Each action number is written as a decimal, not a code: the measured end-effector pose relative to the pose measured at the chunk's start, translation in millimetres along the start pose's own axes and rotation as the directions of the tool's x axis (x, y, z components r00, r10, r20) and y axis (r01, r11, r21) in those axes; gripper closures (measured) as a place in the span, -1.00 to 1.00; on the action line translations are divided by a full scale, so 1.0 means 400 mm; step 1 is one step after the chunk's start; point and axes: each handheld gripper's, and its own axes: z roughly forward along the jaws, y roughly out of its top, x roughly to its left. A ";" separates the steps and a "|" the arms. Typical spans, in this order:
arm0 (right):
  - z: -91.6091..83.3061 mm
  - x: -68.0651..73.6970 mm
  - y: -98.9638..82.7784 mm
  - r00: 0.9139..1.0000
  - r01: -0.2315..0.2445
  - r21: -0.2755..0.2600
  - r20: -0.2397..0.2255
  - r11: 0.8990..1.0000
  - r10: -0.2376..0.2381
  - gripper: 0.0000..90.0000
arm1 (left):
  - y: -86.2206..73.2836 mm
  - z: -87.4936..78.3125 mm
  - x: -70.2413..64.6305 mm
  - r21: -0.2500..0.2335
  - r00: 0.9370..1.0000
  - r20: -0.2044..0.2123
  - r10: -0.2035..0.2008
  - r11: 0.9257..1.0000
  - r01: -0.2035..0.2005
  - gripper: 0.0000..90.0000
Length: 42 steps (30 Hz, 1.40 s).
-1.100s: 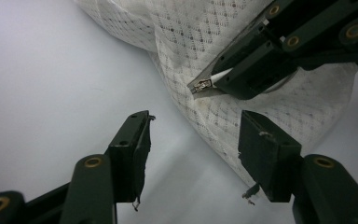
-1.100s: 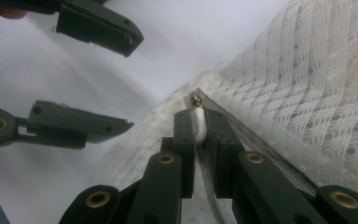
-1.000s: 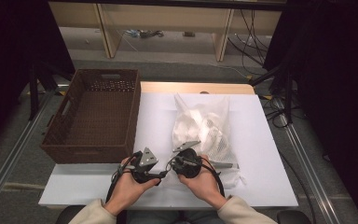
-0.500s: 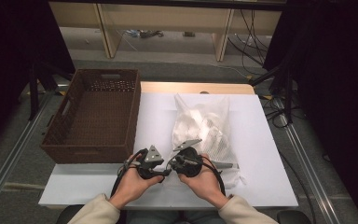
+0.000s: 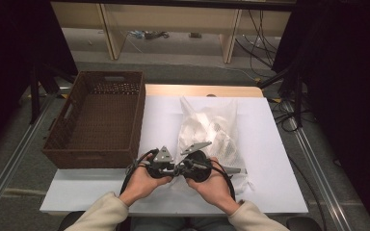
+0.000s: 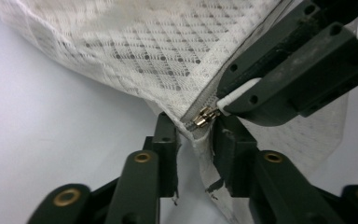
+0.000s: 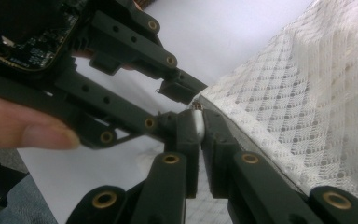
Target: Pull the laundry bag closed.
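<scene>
White tabletop [image 5: 270, 144] fronts a dim room, with floor cables and wooden shelf legs beyond the far edge. A dark woven basket [image 5: 96, 120] hangs off the table's left side, apparently empty. A white mesh laundry bag [image 5: 207, 130], stuffed with pale fabric, lies mid-table with its zippered end toward the person.

Change noted: compared with the high view a second ago, the left gripper [image 5: 160, 166] has slid across toward the right gripper [image 5: 195, 166], and the two now sit almost touching at the bag's near corner. Over the same interval the left jaws have been closing. In the left gripper view [image 6: 193, 140] they straddle the corner of the mesh just below the metal zipper slider [image 6: 204, 116]; fabric lies between them, but a visible gap remains on the left side, so the pads do not appear to press yet.

The right gripper [image 7: 200, 135] has its jaws drawn together on a small white tab, seemingly the zipper pull [image 7: 198, 123]; in the left gripper view the same white tab [image 6: 235, 95] sits clamped in the right gripper's tip, just beside the slider.

Judgement: this looks like the set-up for unzipping. One side holds the pull, the other is about to anchor the corner. Once the left grip firms, the pull can be drawn along the zipper track. Risk: mesh slipping from a half-closed left grip.
</scene>
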 end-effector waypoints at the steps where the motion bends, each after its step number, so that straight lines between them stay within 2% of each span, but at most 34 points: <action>1: 0.000 0.000 -0.001 1.000 0.000 -0.003 -0.003 1.000 0.000 0.93 | 0.003 -0.005 0.000 0.001 1.000 -0.017 0.017 1.000 -0.017 0.73; 3: -0.006 0.000 0.000 1.000 0.013 -0.002 0.003 1.000 -0.013 0.93 | 0.009 -0.013 -0.003 -0.004 0.999 -0.028 0.028 1.000 -0.028 0.80; 4: -0.008 0.002 0.000 1.000 0.003 -0.003 0.004 1.000 -0.003 0.93 | 0.012 -0.016 -0.001 -0.004 0.998 -0.036 0.057 0.998 -0.057 0.82; 5: -0.010 0.003 0.000 1.000 -0.002 -0.004 -0.002 1.000 0.002 0.93 | 0.013 -0.018 -0.008 -0.014 0.999 -0.042 0.024 1.000 -0.024 0.84; 6: -0.013 0.000 0.002 1.000 0.012 -0.009 0.006 1.000 -0.012 0.93 | 0.015 -0.020 -0.009 -0.017 0.998 -0.050 0.023 1.000 -0.024 0.86; 7: -0.017 0.002 0.003 1.000 -0.003 -0.001 -0.005 1.000 0.003 0.93 | 0.018 -0.024 -0.010 -0.018 0.998 -0.056 0.032 0.999 -0.033 0.88; 8: -0.018 0.000 0.003 1.000 0.006 -0.006 0.005 1.000 -0.006 0.93 | 0.019 -0.025 -0.015 -0.026 0.998 -0.060 0.016 1.000 -0.018 0.89; 10: -0.022 0.002 0.004 1.000 -0.011 0.002 0.000 1.000 0.011 0.93 | 0.022 -0.029 -0.019 -0.020 0.997 -0.074 0.026 0.999 -0.028 0.89; 11: -0.023 -0.001 0.004 1.000 0.017 -0.004 0.009 1.000 -0.017 0.93 | 0.022 -0.027 -0.022 -0.030 0.997 -0.070 0.014 0.999 -0.016 0.90; 13: -0.025 0.001 0.005 1.000 0.018 -0.004 0.011 1.000 -0.018 0.93 | 0.023 -0.029 -0.024 -0.035 0.997 -0.072 0.009 0.999 -0.012 0.90; 16: -0.028 0.000 0.005 0.999 0.025 0.001 0.024 1.000 -0.025 0.93 | 0.024 -0.031 -0.023 -0.031 0.997 -0.073 0.013 0.999 -0.015 0.90; 17: -0.029 0.001 0.005 1.000 -0.001 0.004 0.022 1.000 0.001 0.93 | 0.024 -0.031 -0.023 -0.037 0.998 -0.063 0.010 0.999 -0.012 0.91; 20: -0.031 -0.004 0.005 1.000 -0.009 0.011 0.017 1.000 0.009 0.93 | 0.025 -0.032 -0.025 -0.035 0.997 -0.071 0.017 0.999 -0.020 0.91; 21: -0.031 -0.005 0.005 1.000 0.001 0.010 0.027 1.000 -0.002 0.93 | 0.025 -0.032 -0.025 -0.035 0.998 -0.068 0.015 0.999 -0.018 0.91; 22: -0.032 -0.004 0.004 1.000 -0.013 0.017 0.020 1.000 0.013 0.93 | 0.024 -0.030 -0.023 -0.034 0.998 -0.066 0.015 0.999 -0.018 0.91; 24: -0.032 -0.006 0.002 0.999 0.010 0.014 0.032 1.000 -0.010 0.93 | 0.024 -0.030 -0.023 -0.034 0.997 -0.068 0.028 0.999 -0.031 0.90; 28: -0.036 -0.005 0.001 0.999 0.005 0.028 0.033 1.000 -0.006 0.93 | 0.024 -0.030 -0.025 -0.045 0.998 -0.056 0.005 0.999 -0.007 0.90; 32: -0.037 -0.002 0.000 0.999 -0.007 0.033 0.044 0.999 0.005 0.93 | 0.023 -0.029 -0.025 -0.043 0.998 -0.055 0.006 0.999 -0.008 0.90; 33: -0.037 0.000 0.000 0.999 -0.014 0.038 0.044 0.999 0.012 0.93 | 0.023 -0.030 -0.025 -0.043 0.998 -0.056 0.006 0.999 -0.008 0.90; 34: -0.037 -0.004 -0.001 0.999 0.014 0.036 0.049 0.999 -0.016 0.93 | 0.024 -0.032 -0.025 -0.040 0.998 -0.061 0.005 0.999 -0.008 0.90; 35: -0.038 -0.004 -0.002 0.998 0.003 0.038 0.055 0.999 -0.005 0.93 | 0.025 -0.035 -0.020 -0.041 0.996 -0.085 0.019 0.999 -0.022 0.90; 36: -0.037 -0.006 -0.003 0.998 0.013 0.039 0.059 0.999 -0.015 0.93 | 0.025 -0.036 -0.019 -0.047 0.996 -0.091 0.014 0.999 -0.018 0.90; 39: -0.039 -0.013 -0.004 0.998 0.017 0.037 0.064 0.999 -0.019 0.93 | 0.024 -0.036 -0.018 -0.043 0.996 -0.089 0.009 0.999 -0.013 0.90; 40: -0.039 -0.009 -0.006 0.998 -0.009 0.040 0.067 0.999 0.007 0.93 | 0.023 -0.036 -0.019 -0.043 0.996 -0.089 0.008 0.999 -0.012 0.90; 42: -0.040 -0.012 -0.006 0.998 0.004 0.047 0.068 0.999 -0.007 0.93 | 0.023 -0.036 -0.019 -0.043 0.996 -0.089 0.006 0.999 -0.010 0.90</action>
